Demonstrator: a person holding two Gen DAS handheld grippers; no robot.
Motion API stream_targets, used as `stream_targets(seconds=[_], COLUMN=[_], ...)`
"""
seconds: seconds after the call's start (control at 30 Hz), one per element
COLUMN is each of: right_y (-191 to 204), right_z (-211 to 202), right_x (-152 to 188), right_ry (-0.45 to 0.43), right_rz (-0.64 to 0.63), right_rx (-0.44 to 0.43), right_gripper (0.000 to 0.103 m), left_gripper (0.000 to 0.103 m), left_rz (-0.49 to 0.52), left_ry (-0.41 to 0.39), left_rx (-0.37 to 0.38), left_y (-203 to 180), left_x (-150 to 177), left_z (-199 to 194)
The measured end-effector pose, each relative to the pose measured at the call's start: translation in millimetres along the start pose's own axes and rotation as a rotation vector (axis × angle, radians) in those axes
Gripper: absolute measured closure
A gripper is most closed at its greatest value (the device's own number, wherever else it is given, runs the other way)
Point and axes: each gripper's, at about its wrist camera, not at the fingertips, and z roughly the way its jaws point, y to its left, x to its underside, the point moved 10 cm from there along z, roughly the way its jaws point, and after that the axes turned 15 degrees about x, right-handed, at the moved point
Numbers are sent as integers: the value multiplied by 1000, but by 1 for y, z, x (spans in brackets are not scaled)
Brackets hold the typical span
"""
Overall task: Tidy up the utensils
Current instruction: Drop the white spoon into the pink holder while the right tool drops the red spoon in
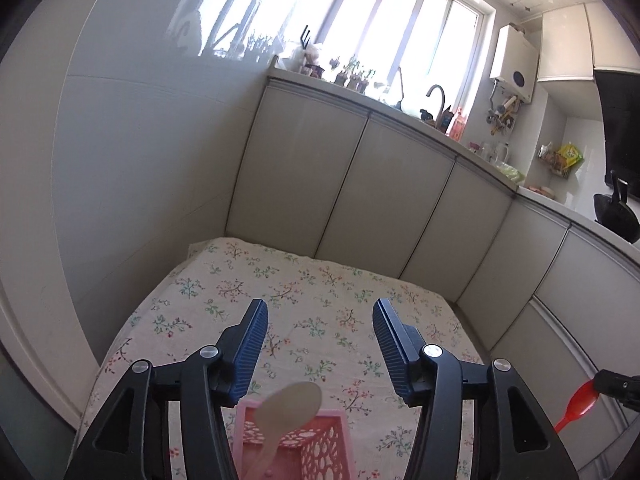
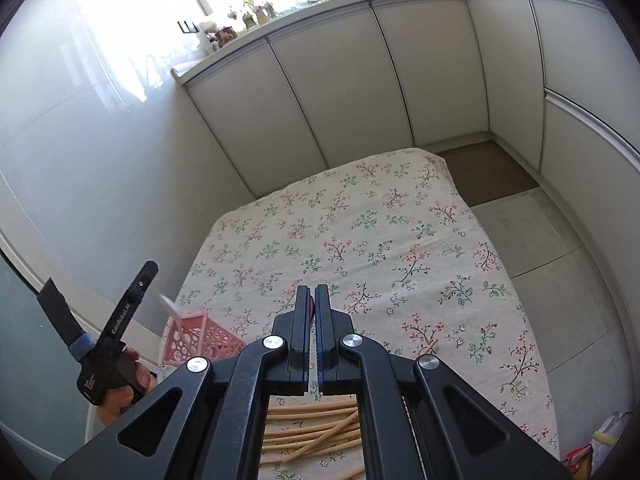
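My left gripper point(image 1: 320, 320) is open and empty above the flowered tablecloth point(image 1: 312, 288). Just below it a beige spoon point(image 1: 290, 408) stands in a pink perforated basket point(image 1: 304, 440). My right gripper point(image 2: 312, 300) is shut on a red plastic spoon point(image 2: 311, 304), of which only a sliver shows between the jaws; in the left wrist view the red spoon point(image 1: 576, 404) sticks out of that gripper at the right edge. Wooden chopsticks point(image 2: 316, 428) lie in a loose pile on the cloth under the right gripper. The basket point(image 2: 200, 340) with the spoon point(image 2: 170, 308) sits at the table's left front.
The table point(image 2: 360, 220) stands in a kitchen corner, with a glossy wall on the left and white cabinet doors point(image 2: 340, 80) behind. One chopstick point(image 2: 431, 346) lies apart to the right. The hand holding the left gripper point(image 2: 116, 344) is at the left.
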Motion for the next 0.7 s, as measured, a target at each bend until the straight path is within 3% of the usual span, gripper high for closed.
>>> stream_targets(seconds=[0.23,0.47,0.57,0.7], right_y=[27,81,106,134], right_z=[-25,-39,-33,-21], right_x=[-18,-32,-28,-15], right_ry=[-88,-144,-158,-196], right_rz=[-30,-100,-159,-255], right_rx=[-9,-45,-34,32], right_gripper=[101,101,101,101], left_gripper=[32,19,19,19], left_rz=[-57,-65,-87,-93], left_ry=[100,260,357,426], left_rx=[-88,-299,-381,-406], left_y=[5,23,40,52], left_x=[1,22,45,61], left_z=[-38,-81,-89,-92])
